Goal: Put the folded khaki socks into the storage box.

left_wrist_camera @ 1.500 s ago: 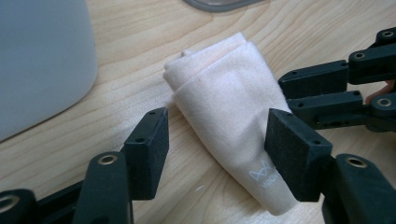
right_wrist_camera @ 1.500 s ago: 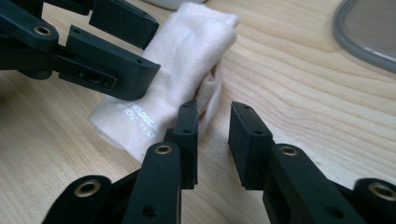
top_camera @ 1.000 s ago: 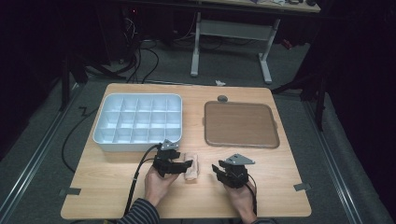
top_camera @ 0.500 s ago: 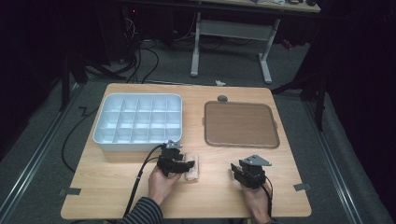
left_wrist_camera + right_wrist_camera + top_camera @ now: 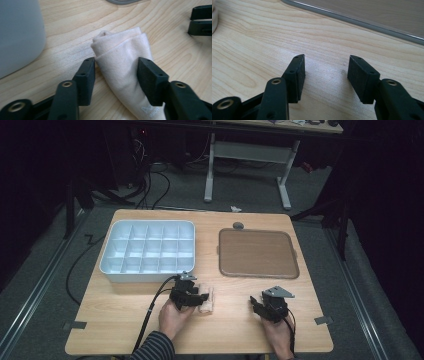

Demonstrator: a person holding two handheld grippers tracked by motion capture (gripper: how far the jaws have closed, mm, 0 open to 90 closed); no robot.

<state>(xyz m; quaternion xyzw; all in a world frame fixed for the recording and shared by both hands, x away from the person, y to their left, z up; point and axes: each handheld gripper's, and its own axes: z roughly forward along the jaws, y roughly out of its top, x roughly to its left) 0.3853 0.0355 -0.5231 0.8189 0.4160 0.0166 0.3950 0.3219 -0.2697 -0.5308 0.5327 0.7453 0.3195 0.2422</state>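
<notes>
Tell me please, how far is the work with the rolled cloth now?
Done: the right tongs stand open over bare wood. In hand: the left tongs have just been closing around the rolled cloth, which lies on the table. Left: lifting it; the divided bin looks empty.

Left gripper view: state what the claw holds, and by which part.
The left claw straddles the rolled beige cloth mid-length, closing; its pads look in contact.

Left tongs [image 5: 116,72] just closing, seemingly gripping; right tongs [image 5: 325,75] just opening, jaws apart.
</notes>
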